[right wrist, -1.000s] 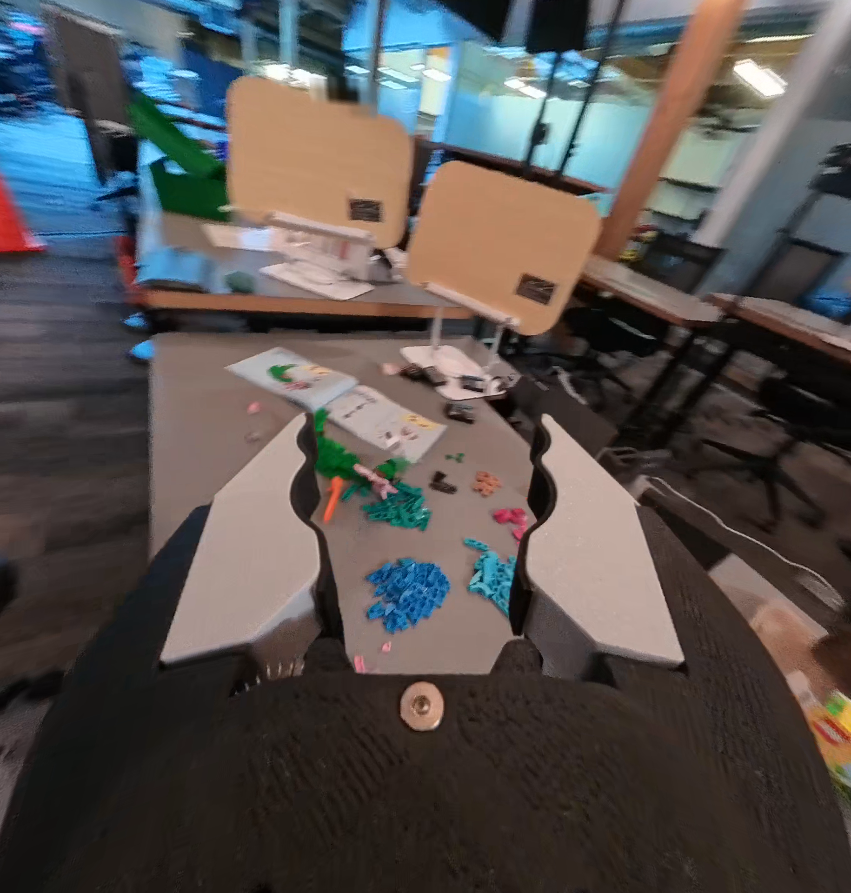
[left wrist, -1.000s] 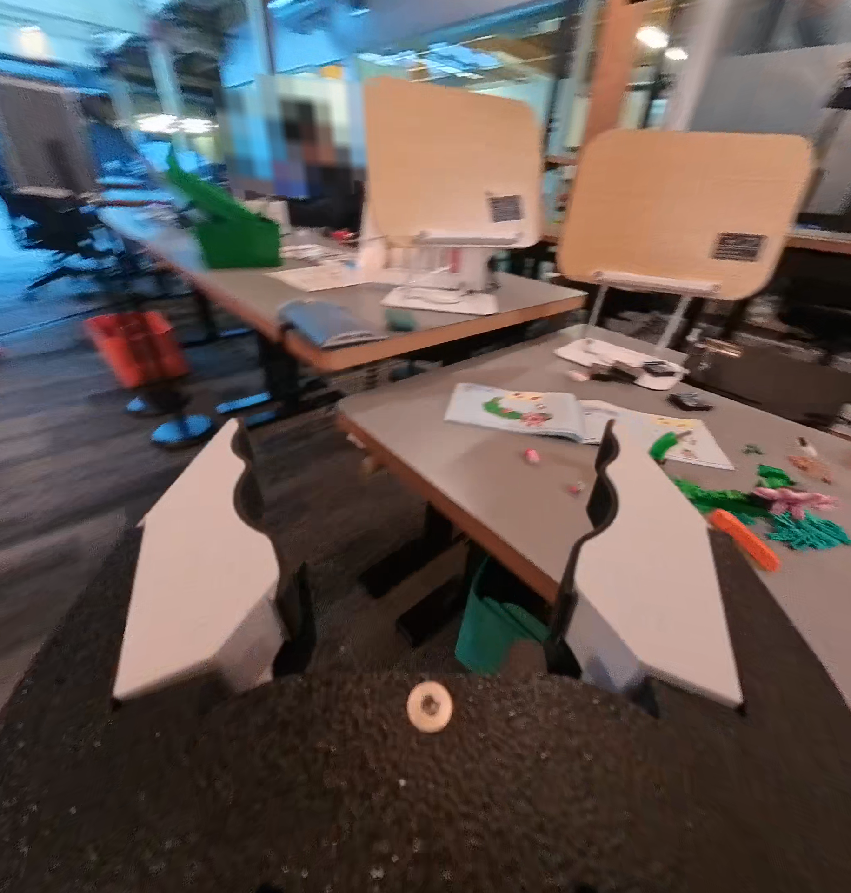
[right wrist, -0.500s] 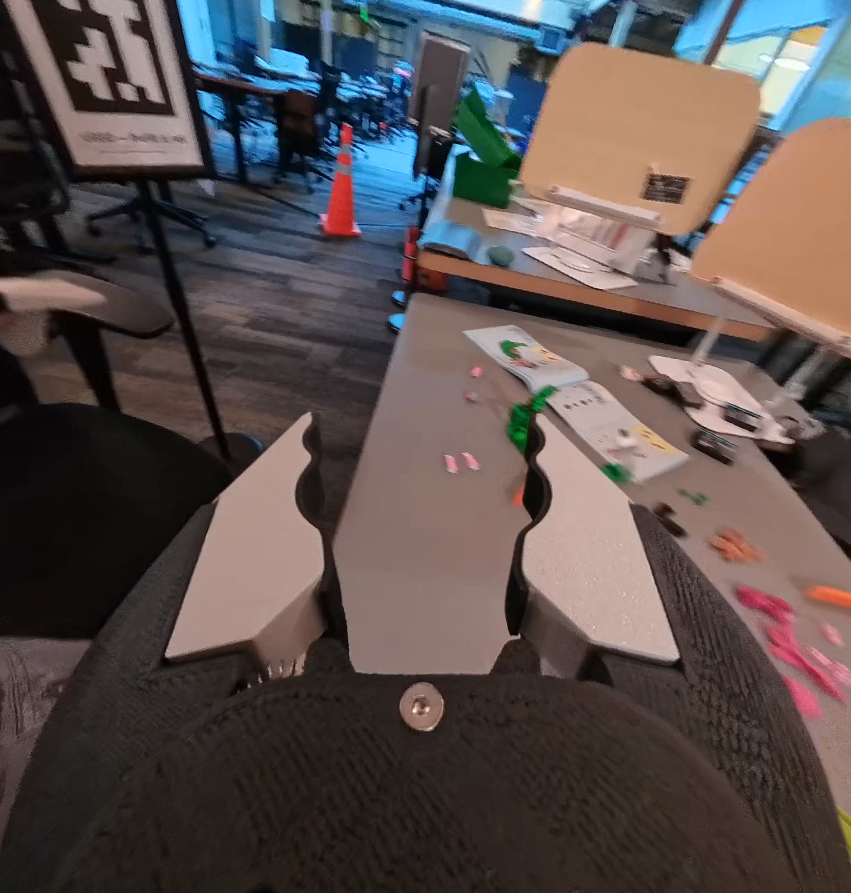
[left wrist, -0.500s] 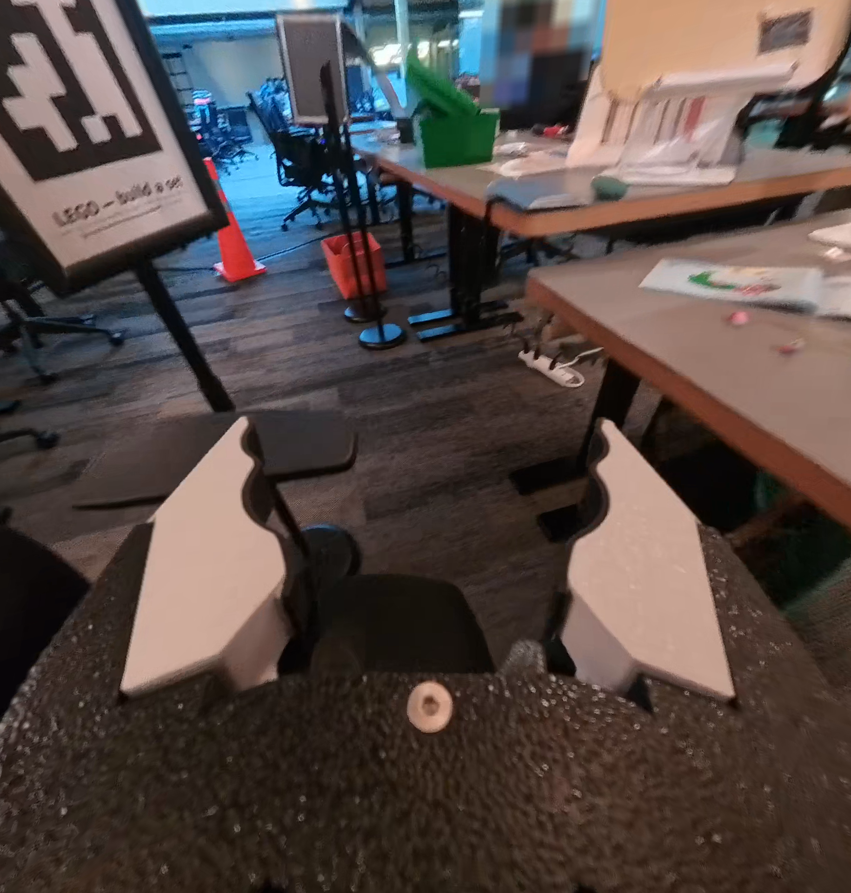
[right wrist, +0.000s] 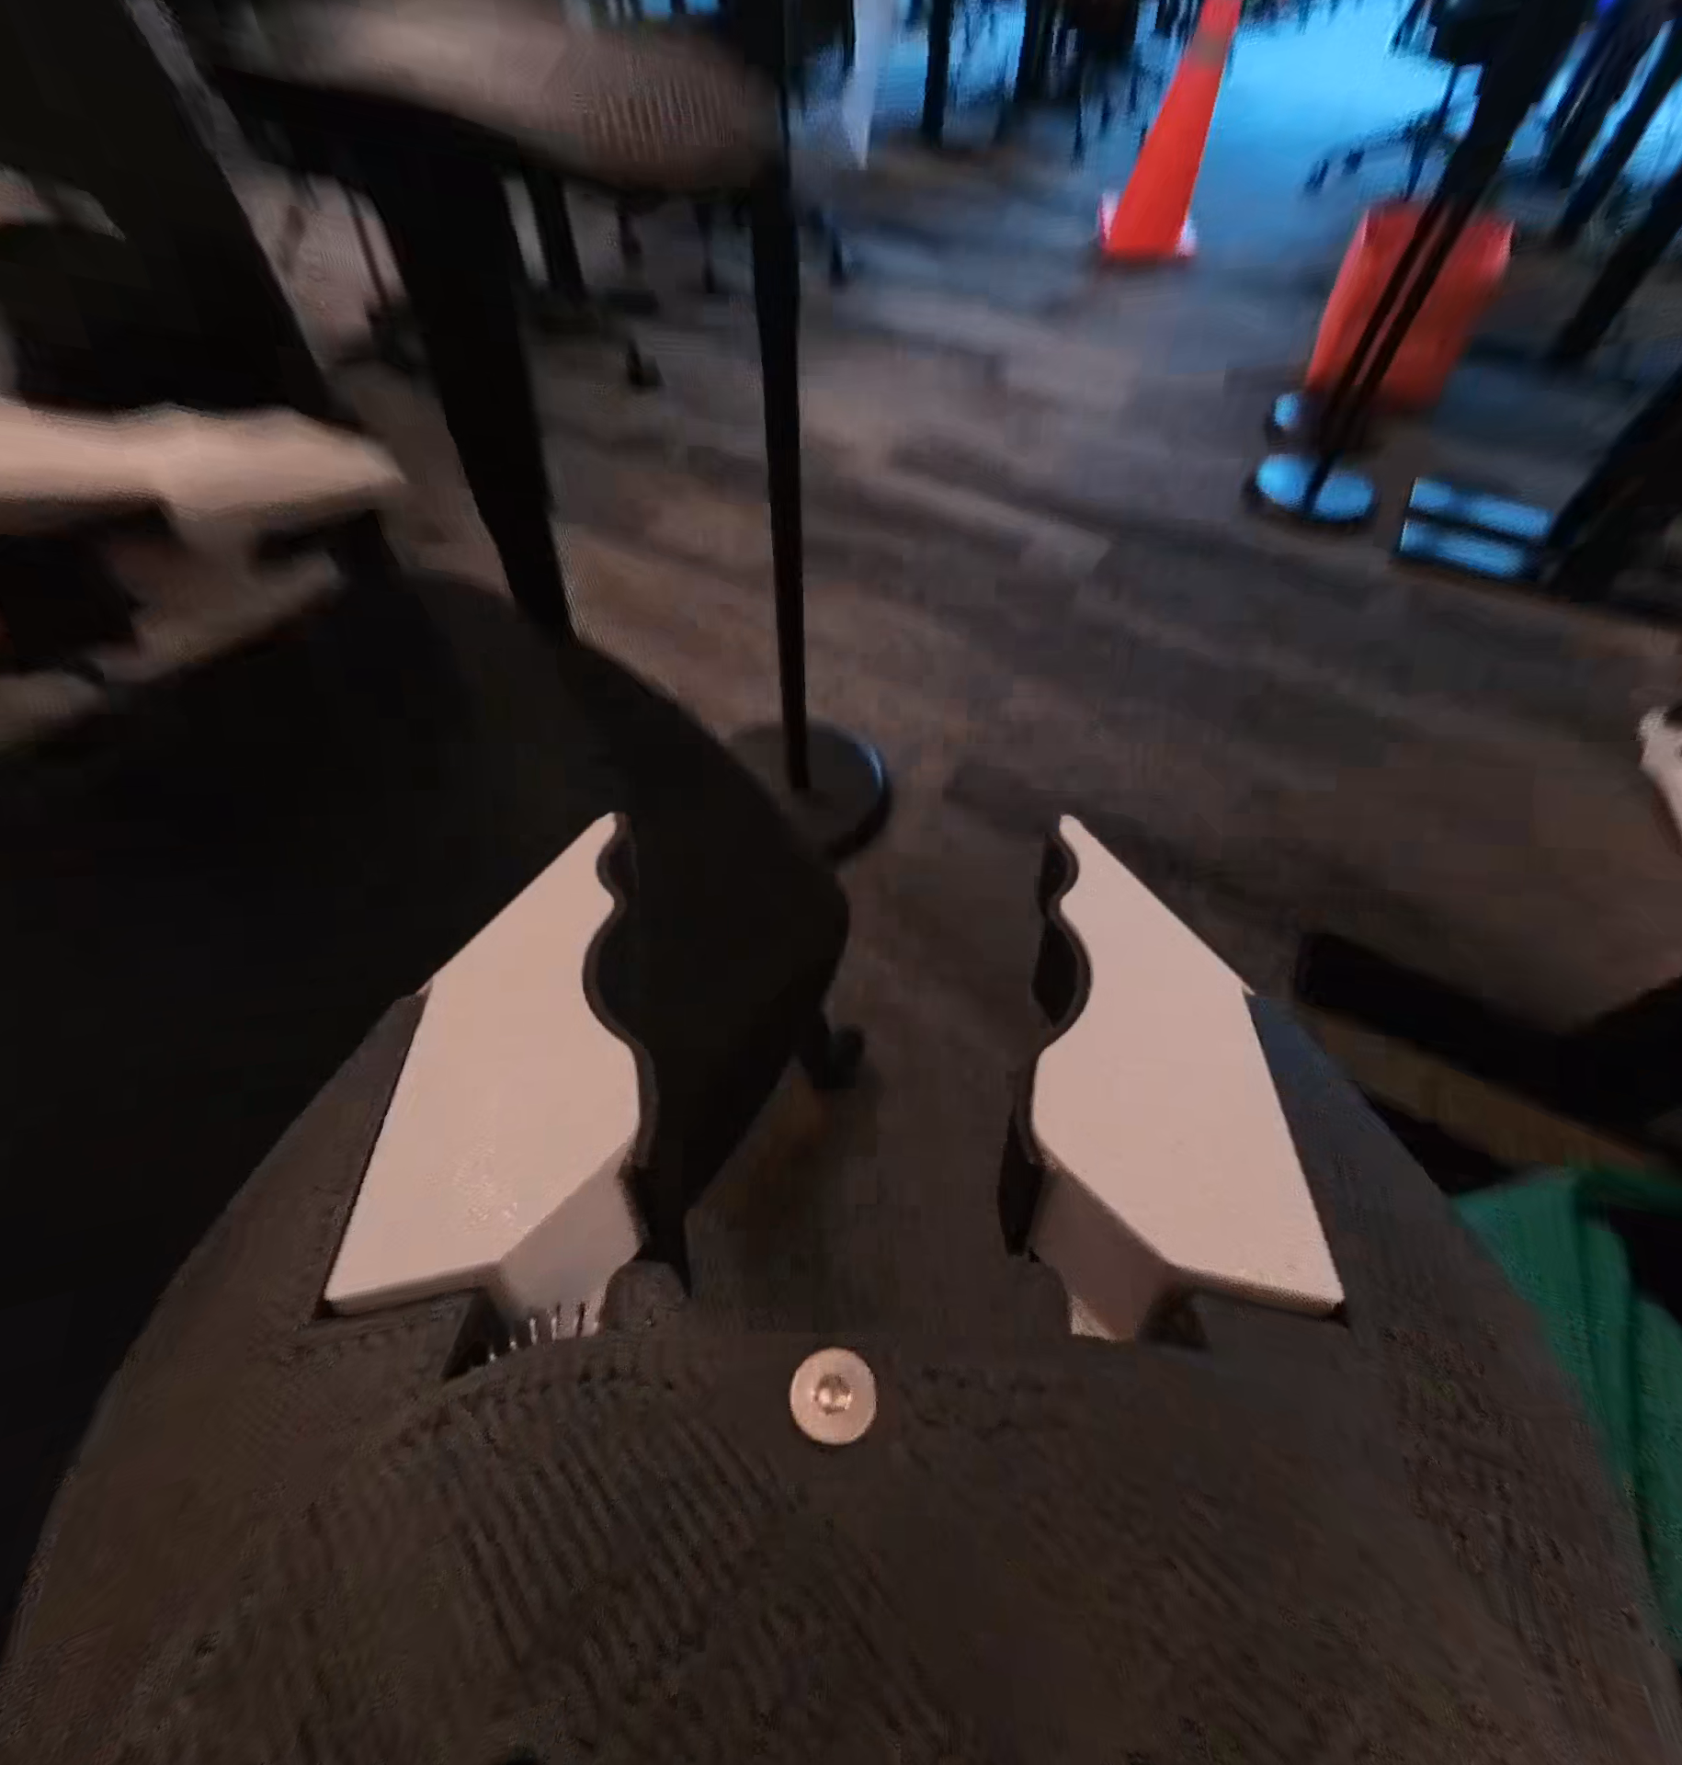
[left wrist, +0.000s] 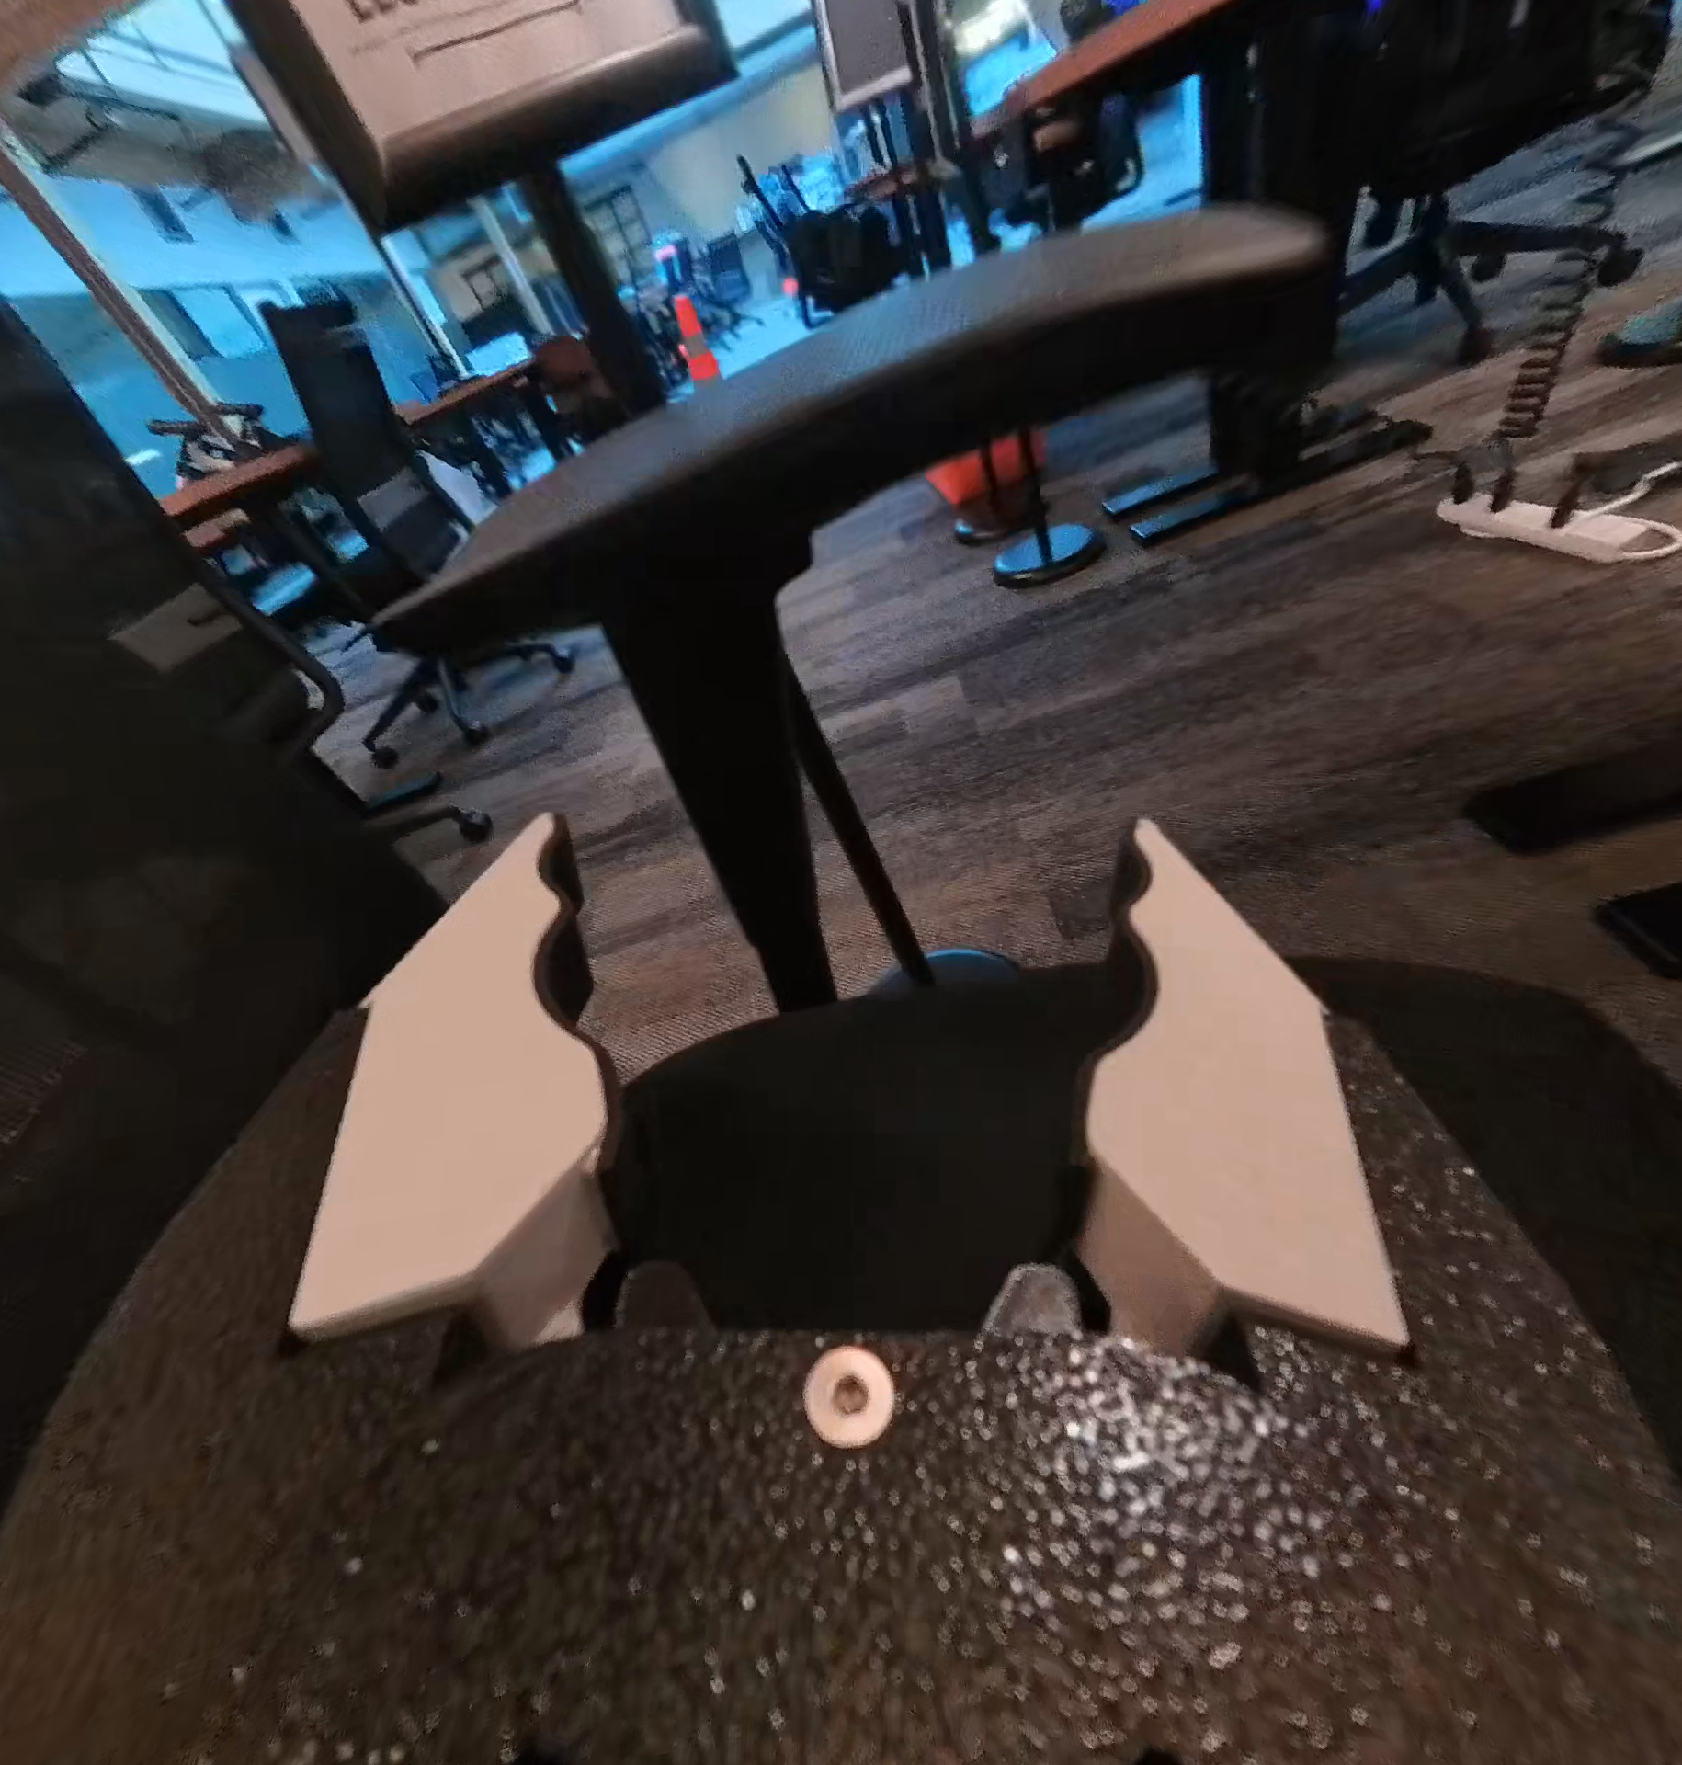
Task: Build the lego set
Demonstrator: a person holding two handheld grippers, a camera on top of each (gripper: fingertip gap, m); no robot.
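No lego pieces, booklet or table show in either view now. My left gripper [left wrist: 842, 860] is open and empty, low over a black office chair seat [left wrist: 847, 1175], facing the chair's armrest [left wrist: 866, 382]. My right gripper [right wrist: 837, 850] is open and empty, pointing down at the carpet floor beside the same black chair [right wrist: 341, 907]. A blurred pale shape at the far left of the right wrist view [right wrist: 150, 478] looks like the other gripper's finger.
A sign stand's thin pole [right wrist: 780, 430] and round base [right wrist: 818, 774] stand just ahead. An orange cone [right wrist: 1162, 143], an orange bin [right wrist: 1401, 306], a white power strip [left wrist: 1563, 535] and a green bag [right wrist: 1601, 1385] sit around. Dark flat things lie on the carpet at right [left wrist: 1601, 802].
Both grippers have swung left and down, away from the table with the lego pieces, toward the black chair and floor. Both stay open and empty.
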